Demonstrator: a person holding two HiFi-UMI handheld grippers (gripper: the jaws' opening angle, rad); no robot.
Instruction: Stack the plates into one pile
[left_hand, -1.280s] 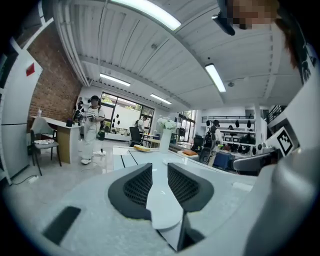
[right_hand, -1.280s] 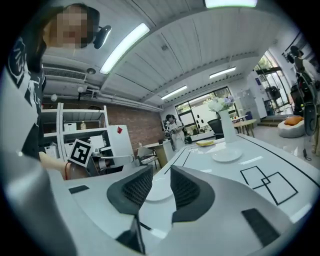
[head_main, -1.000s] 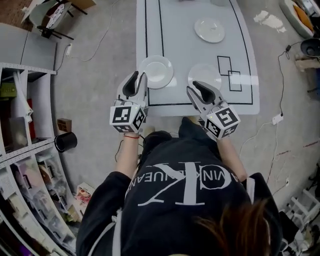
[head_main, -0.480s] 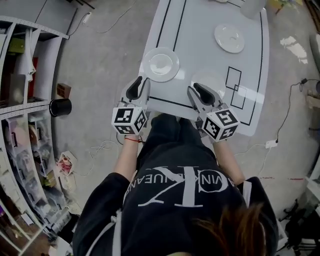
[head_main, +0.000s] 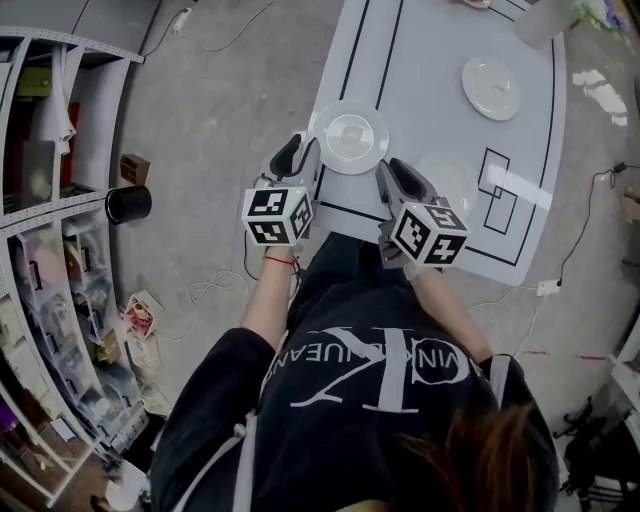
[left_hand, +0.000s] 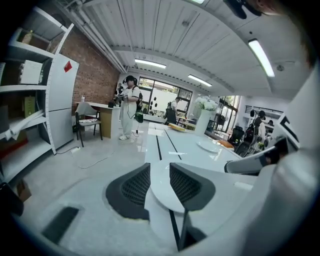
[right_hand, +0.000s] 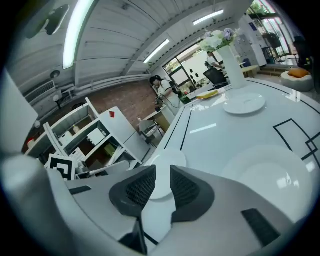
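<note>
Three white plates lie apart on the white table (head_main: 430, 60): a near-left plate (head_main: 352, 137) by the table's left edge, a near-right plate (head_main: 447, 180), and a far plate (head_main: 490, 87). My left gripper (head_main: 298, 155) hovers at the table's near-left corner, just short of the near-left plate (left_hand: 167, 192). Its jaws are opening and nothing is between the pads. My right gripper (head_main: 398, 172) sits beside it, left of the near-right plate (right_hand: 272, 172). Its jaws are closing on nothing, and the near-left plate (right_hand: 172, 160) shows through the gap.
Black tape lines (head_main: 385, 55) mark the table. A tall white vase (right_hand: 232, 55) stands at its far end. Shelving (head_main: 60, 200), a black cylinder (head_main: 128, 203) and cables (head_main: 215, 295) are on the floor to the left. People (left_hand: 131, 107) stand far back.
Both grippers have sunk and moved forward to the table's near edge, closer to the two near plates. The head view has swung, so the table now sits further right.
</note>
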